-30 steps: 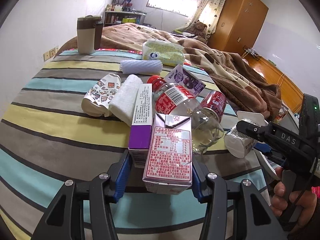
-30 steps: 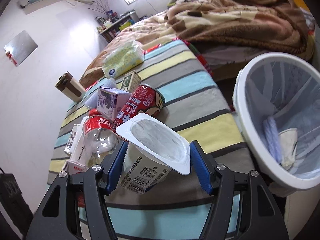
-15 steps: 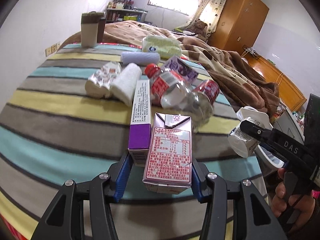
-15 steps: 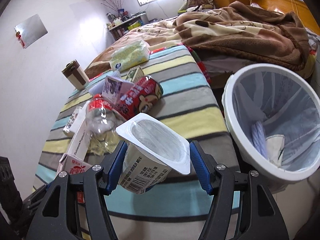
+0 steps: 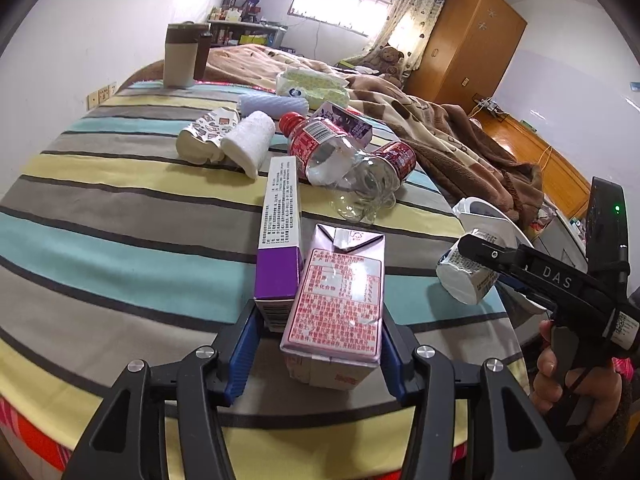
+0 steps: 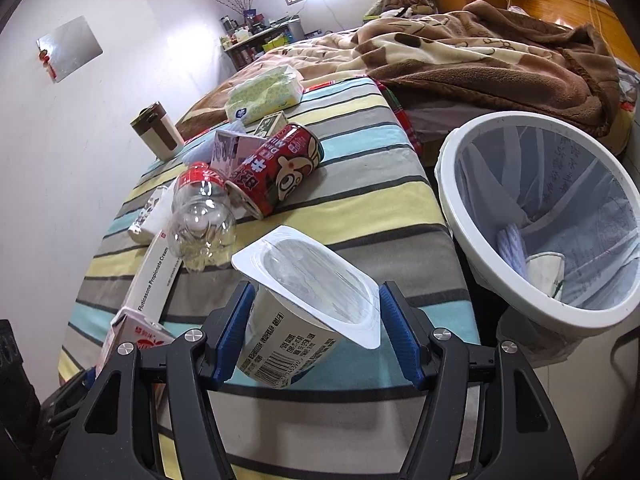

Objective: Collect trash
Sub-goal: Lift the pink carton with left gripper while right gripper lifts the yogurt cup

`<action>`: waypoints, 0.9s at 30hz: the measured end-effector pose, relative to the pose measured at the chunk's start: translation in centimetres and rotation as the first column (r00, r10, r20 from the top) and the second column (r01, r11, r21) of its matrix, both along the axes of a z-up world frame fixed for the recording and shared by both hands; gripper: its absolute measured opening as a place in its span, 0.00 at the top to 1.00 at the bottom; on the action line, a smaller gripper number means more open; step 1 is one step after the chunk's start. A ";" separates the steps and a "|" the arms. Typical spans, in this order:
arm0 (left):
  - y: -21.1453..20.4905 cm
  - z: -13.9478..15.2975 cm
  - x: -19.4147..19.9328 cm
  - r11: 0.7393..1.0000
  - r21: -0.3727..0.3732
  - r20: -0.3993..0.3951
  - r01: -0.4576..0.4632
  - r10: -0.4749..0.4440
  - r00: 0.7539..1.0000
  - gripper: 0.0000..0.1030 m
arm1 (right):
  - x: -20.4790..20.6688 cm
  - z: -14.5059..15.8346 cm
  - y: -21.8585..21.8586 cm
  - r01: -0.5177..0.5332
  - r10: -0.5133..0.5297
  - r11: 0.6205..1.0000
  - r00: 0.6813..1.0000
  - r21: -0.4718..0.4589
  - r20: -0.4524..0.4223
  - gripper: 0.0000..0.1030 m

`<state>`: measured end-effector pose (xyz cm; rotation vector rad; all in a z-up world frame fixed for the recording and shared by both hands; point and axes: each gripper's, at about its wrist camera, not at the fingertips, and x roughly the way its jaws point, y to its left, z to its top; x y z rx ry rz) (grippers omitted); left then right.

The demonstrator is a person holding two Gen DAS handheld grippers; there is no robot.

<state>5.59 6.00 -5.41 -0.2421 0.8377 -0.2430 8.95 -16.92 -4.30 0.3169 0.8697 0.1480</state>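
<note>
A pink milk carton [image 5: 336,304] stands up between the blue pads of my left gripper [image 5: 320,320], which is shut on it above the striped bed [image 5: 120,240]. A long white box with a purple end [image 5: 278,240] lies against the carton's left side, its near end by the left pad. My right gripper [image 6: 316,300] is shut on a white yogurt cup [image 6: 288,344] with a foil lid, held tilted near the bed's edge. The same right gripper [image 5: 472,276] and cup [image 5: 464,280] show at the right of the left wrist view. A white lined bin [image 6: 448,200] stands beside the bed to the right.
On the bed lie a red drink can [image 6: 280,168], a clear bottle [image 6: 200,220], a purple carton [image 6: 228,148], a tissue pack [image 6: 264,96], a tumbler [image 6: 156,130] and rolled towels [image 5: 248,144]. A brown blanket [image 6: 480,52] covers the far side. The bin holds some trash.
Both grippers have drawn back toward the foot of the bed with their loads, so the bed items look farther off. The bin now sits closer in the right wrist view.
</note>
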 end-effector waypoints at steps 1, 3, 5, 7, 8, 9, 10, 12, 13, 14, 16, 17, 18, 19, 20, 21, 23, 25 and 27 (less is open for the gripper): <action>0.0 0.0 -0.2 1.000 0.005 0.000 0.001 -0.001 1.000 0.48 | -0.1 0.0 0.0 -0.001 0.001 1.000 1.000 -0.003 0.001 0.37; -0.3 0.0 -0.9 1.000 0.029 0.003 0.001 -0.001 1.000 0.46 | -0.4 0.1 0.0 -0.002 0.002 1.000 1.000 -0.008 0.006 0.37; -0.3 0.0 -1.4 0.998 0.058 0.014 -0.007 0.006 1.000 0.45 | -0.6 0.2 0.1 -0.004 0.005 1.000 1.000 -0.014 0.012 0.37; -0.1 0.1 -1.8 0.998 0.062 0.020 -0.018 0.017 1.000 0.45 | -0.7 0.1 0.2 -0.010 0.010 1.000 1.000 -0.015 0.012 0.37; 0.0 0.2 -2.0 0.998 0.063 0.025 -0.026 0.024 0.999 0.44 | -0.7 0.1 0.2 -0.012 0.012 1.000 1.000 -0.015 0.011 0.37; 0.1 0.4 -2.3 0.997 0.071 0.034 -0.030 0.028 0.999 0.44 | -0.7 0.0 0.3 -0.015 0.015 1.000 1.000 -0.016 0.010 0.37; 0.1 0.7 -2.5 0.996 0.078 0.050 -0.035 0.031 0.998 0.44 | -0.8 0.0 0.3 -0.018 0.018 1.000 1.000 -0.017 0.010 0.37; -0.2 1.3 -2.7 0.995 0.094 0.086 -0.031 0.023 0.996 0.44 | -0.9 -0.1 0.4 -0.018 0.018 1.000 1.000 -0.016 0.008 0.37; -0.3 1.4 -2.7 0.995 0.098 0.093 -0.024 0.015 0.996 0.44 | -0.9 -0.1 0.4 -0.017 0.018 1.000 1.000 -0.014 0.007 0.37; -0.4 1.4 -2.6 0.995 0.096 0.097 -0.019 0.010 0.995 0.44 | -0.9 -0.1 0.3 -0.018 0.018 1.000 1.000 -0.014 0.007 0.37; -0.8 1.4 -2.2 0.995 0.098 0.099 -0.010 0.000 0.995 0.44 | -1.0 -0.1 0.3 -0.017 0.017 1.000 1.000 -0.018 0.007 0.37; -0.9 1.4 -2.0 0.995 0.102 0.096 -0.008 -0.001 0.995 0.44 | -1.0 -0.2 0.2 -0.015 0.015 1.000 1.000 -0.017 0.007 0.37; -1.1 1.4 -1.9 0.994 0.107 0.096 -0.002 -0.008 0.995 0.44 | -1.0 -0.2 0.1 -0.013 0.013 1.000 1.000 -0.017 0.007 0.37; -1.4 1.4 -1.8 0.993 0.115 0.097 0.001 -0.012 0.995 0.44 | -1.1 -0.1 0.1 -0.010 0.010 1.000 1.000 -0.018 0.008 0.37; -1.6 1.5 -1.9 0.992 0.128 0.106 -0.002 -0.011 0.994 0.45 | -1.2 -0.1 0.0 -0.008 0.008 1.000 1.000 -0.020 0.009 0.37; -1.8 1.6 -1.9 0.990 0.139 0.117 0.003 -0.019 0.993 0.48 | -1.2 -0.1 0.0 -0.005 0.005 1.000 1.000 -0.023 0.011 0.37; -2.2 1.6 -1.9 0.989 0.148 0.122 0.018 -0.036 0.992 0.57 | -1.2 -0.1 -0.1 -0.001 0.001 1.000 1.000 -0.024 0.012 0.37; -2.7 1.4 -1.9 0.987 0.155 0.113 0.041 -0.059 0.992 0.63 | -1.3 -0.1 -0.2 0.002 -0.001 1.000 1.000 -0.021 0.011 0.37; -3.3 1.3 -2.0 0.984 0.169 0.113 0.052 -0.072 0.991 0.63 | -1.4 -0.1 -0.3 0.004 -0.003 1.000 1.000 -0.021 0.012 0.37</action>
